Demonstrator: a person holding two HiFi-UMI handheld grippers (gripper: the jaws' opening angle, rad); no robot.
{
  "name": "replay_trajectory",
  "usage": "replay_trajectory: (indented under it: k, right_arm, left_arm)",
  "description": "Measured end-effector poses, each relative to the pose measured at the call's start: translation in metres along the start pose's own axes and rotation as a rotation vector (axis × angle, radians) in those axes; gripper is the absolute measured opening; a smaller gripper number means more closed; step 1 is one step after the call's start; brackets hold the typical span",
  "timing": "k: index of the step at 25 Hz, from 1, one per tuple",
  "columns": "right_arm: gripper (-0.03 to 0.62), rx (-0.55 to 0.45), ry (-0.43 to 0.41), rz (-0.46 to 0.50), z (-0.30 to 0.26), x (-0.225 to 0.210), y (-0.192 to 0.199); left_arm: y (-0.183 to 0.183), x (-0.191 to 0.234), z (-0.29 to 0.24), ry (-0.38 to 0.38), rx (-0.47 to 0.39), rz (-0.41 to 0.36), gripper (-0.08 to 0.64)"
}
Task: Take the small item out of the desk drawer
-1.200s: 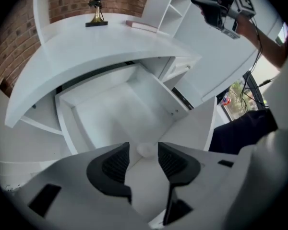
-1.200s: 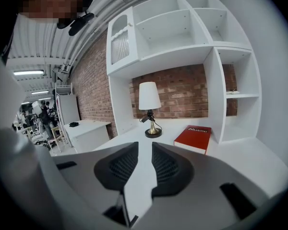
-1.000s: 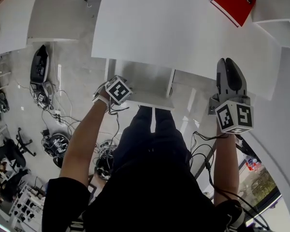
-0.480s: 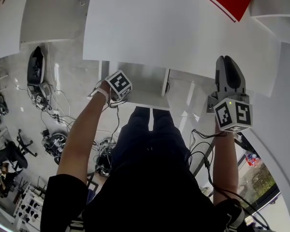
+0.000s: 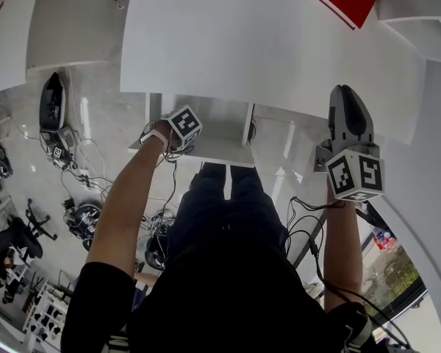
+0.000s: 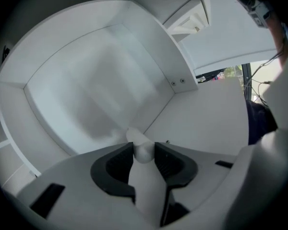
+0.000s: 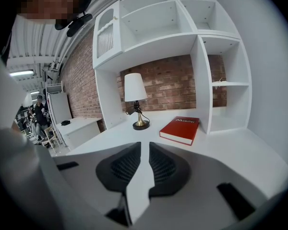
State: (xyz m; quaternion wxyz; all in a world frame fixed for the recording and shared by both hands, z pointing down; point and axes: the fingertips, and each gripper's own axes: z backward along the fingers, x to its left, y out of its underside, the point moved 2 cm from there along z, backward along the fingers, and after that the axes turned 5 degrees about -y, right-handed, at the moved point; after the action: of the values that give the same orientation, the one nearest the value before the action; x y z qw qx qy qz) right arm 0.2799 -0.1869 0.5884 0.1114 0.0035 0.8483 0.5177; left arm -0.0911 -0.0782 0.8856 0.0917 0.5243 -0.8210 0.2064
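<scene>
In the drawer: left claw grips one white item | surface: one book, one lamp | right claw empty, slit apart, just been closing

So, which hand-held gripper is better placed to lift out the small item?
Left: the left hand-held gripper, inside the open white drawer, clamps the small white item. The right hand-held gripper is over the white desktop; its empty jaws have just been closing.

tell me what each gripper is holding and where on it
Left gripper pinches a small white item by its near end. Right gripper, jaws just closing, holds nothing.
</scene>
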Motion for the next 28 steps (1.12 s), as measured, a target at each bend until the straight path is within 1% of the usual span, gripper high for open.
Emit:
replay_trajectory:
  k: [2,5,8,14,18,22,25,28]
  right_arm:
    - [0.05,0.001,-0.004,0.004,0.0,0.003,-0.001]
    - [0.048,0.0,-0.009,0.008,0.001,0.007,-0.002]
    - [0.045,-0.008,-0.016,0.014,0.003,0.009,-0.003]
    - [0.041,-0.036,-0.045,0.046,0.005,0.026,-0.023]
    - [0.037,-0.063,-0.071,0.069,0.005,0.044,-0.044]
    - [0.031,-0.092,-0.102,0.097,0.005,0.058,-0.062]
    - [0.03,-0.101,-0.119,0.109,0.006,0.067,-0.072]
    - [0.029,-0.116,-0.139,0.123,0.009,0.082,-0.082]
  left_arm:
    - [0.0,0.003,0.004,-0.005,-0.023,0.01,0.127]
    - [0.004,0.006,0.008,-0.026,-0.05,0.003,0.12]
    - [0.003,0.004,0.016,-0.025,-0.097,0.009,0.12]
    - [0.003,0.001,0.053,-0.043,-0.245,0.047,0.12]
    - [0.017,-0.003,0.082,-0.05,-0.313,0.08,0.12]
    - [0.02,-0.002,0.11,-0.097,-0.445,0.102,0.12]
    - [0.026,-0.004,0.13,-0.114,-0.518,0.128,0.12]
    - [0.038,-0.008,0.152,-0.15,-0.59,0.15,0.12]
